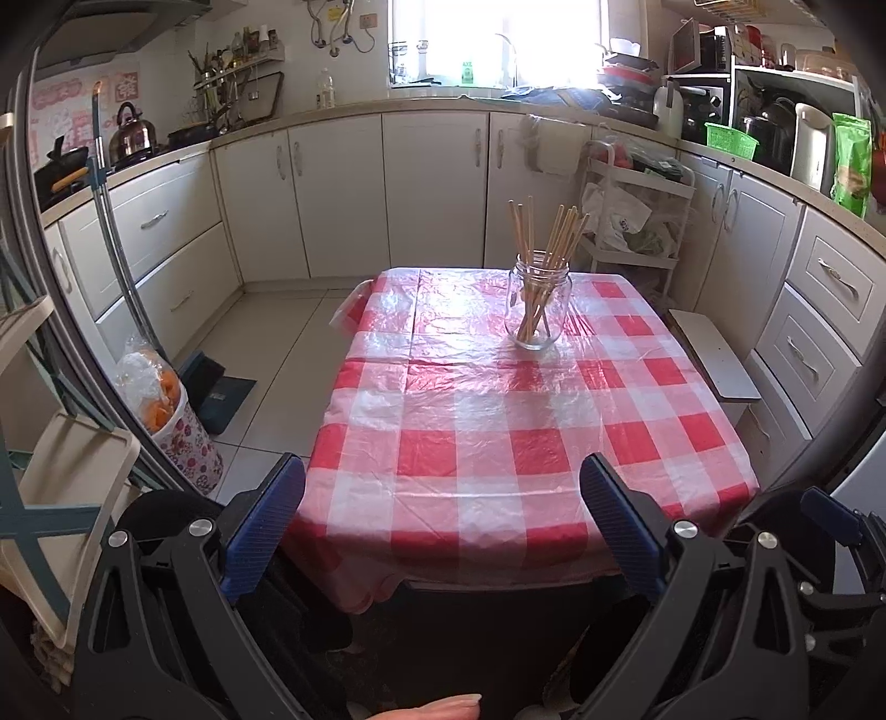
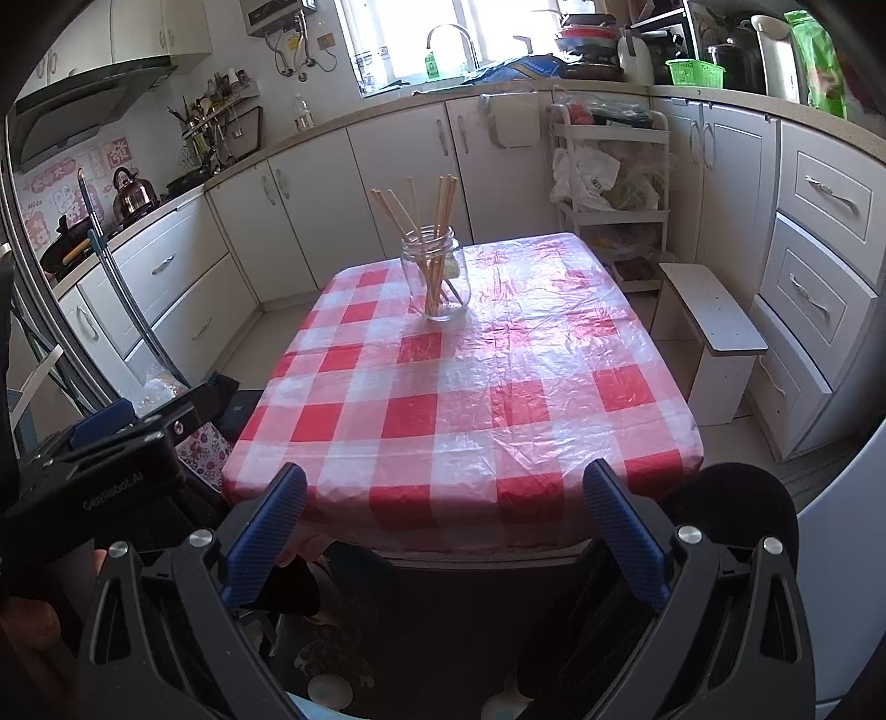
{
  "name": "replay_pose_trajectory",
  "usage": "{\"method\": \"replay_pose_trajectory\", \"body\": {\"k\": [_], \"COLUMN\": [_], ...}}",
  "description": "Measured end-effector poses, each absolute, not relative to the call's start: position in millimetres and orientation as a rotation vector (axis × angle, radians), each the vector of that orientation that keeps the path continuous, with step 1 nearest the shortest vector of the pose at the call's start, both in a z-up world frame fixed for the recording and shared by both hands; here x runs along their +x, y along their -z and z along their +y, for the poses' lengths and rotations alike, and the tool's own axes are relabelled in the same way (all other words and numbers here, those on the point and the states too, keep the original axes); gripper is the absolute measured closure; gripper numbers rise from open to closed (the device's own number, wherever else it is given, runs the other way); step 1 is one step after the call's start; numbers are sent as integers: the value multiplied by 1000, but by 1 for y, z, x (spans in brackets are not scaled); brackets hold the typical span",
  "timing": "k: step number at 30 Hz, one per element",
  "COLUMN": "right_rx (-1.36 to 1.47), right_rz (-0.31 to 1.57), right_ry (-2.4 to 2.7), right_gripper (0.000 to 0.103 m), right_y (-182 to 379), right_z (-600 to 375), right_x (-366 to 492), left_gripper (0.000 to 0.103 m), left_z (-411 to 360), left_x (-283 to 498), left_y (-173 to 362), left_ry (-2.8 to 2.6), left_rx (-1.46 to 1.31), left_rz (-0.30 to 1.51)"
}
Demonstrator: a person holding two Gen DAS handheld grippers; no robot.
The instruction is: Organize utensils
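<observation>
I can't count the chopsticks: they overlap in the glass jar, and glare blurs their lower ends. The table legs are hidden under the checked cloth. Near edge is partly masked by both gripper frames in each view. Window is blown out; nothing is readable outside it. Far-left utensil rack items are too small to ID. Far-right counter is cut off by the fisheye rim. In the left wrist view, a fingertip is cut off at the bottom edge.
</observation>
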State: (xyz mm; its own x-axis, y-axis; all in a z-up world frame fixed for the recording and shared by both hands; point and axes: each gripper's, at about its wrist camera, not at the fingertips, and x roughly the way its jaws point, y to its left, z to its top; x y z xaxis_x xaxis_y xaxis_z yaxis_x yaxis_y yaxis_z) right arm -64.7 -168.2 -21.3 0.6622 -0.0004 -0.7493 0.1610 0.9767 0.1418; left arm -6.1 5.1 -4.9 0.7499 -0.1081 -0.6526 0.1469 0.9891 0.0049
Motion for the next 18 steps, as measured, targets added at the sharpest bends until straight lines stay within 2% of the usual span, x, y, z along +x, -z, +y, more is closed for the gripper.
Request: {"method": "replay_pose_trajectory", "body": {"k": [18], "right_rx": [198], "right_rz": [814], "right_ry": [80], "right_gripper": [7], "right_y": [-1], "right_z": [-142], "right_x": [-99], "left_gripper": [7], "left_z": [28], "left_x": [-50], "left_y": [-7], "left_ry": [122], "left_rx": [31], "left_rz": [728]}}
